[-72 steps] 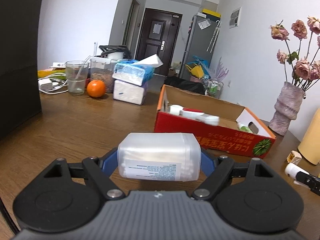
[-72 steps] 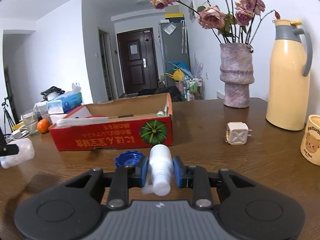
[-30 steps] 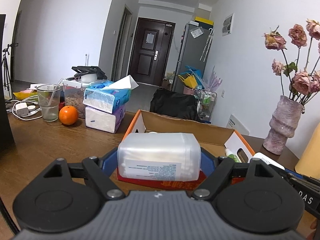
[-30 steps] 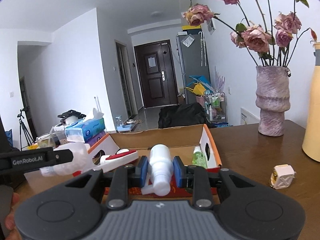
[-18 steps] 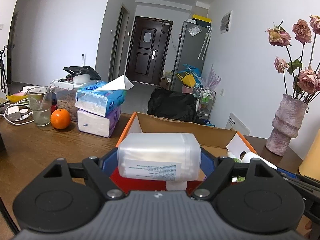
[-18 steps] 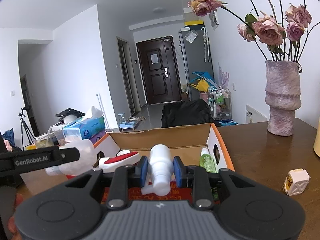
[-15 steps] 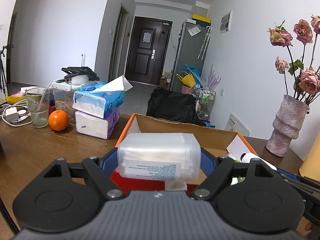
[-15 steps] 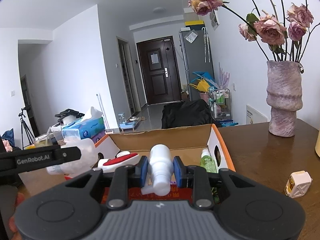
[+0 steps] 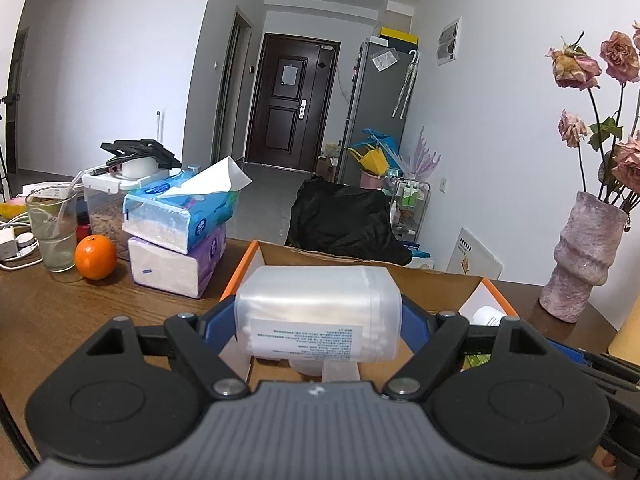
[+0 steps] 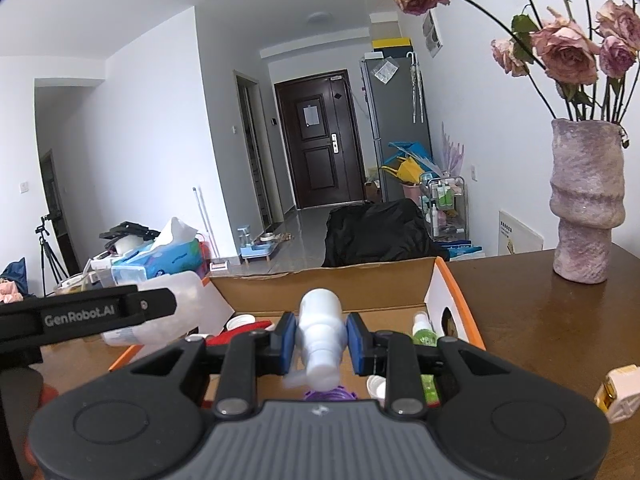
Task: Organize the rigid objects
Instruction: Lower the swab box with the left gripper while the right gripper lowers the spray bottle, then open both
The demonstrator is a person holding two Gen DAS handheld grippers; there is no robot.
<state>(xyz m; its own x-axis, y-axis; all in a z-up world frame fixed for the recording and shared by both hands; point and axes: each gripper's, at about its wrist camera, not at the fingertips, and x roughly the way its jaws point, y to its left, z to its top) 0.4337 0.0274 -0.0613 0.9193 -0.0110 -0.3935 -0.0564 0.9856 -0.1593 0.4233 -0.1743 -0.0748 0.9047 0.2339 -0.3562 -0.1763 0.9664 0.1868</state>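
Currently: left tool (image 9: 319, 317) clamped on a translucent plastic box (image 9: 319, 312), printed label facing the camera, held level above the near left end of the cardboard box (image 9: 424, 282). Right tool (image 10: 321, 338) clamped on a white spray bottle (image 10: 322, 336), nozzle end toward the camera, hanging over the middle of the same cardboard box (image 10: 332, 286). Both blue pads pressed flat against the held items on each side.

Inside the cardboard box, seen from the right wrist: green bottle (image 10: 423, 330) near the right wall, red-and-white item (image 10: 248, 325) at left, purple cap (image 10: 326, 394) and small white cap (image 10: 376, 386) right under the tool. Left tool's arm visible at far left of that view, labelled "GenRobot.AI".

On the desk (image 9: 60, 312): stacked tissue packs (image 9: 178, 236) left of the cardboard box, orange (image 9: 95, 257) and glass (image 9: 52, 226) further left. Vase (image 10: 586, 200) with dried roses well to the right, white plug adapter (image 10: 620, 392) on the desk near the right edge.
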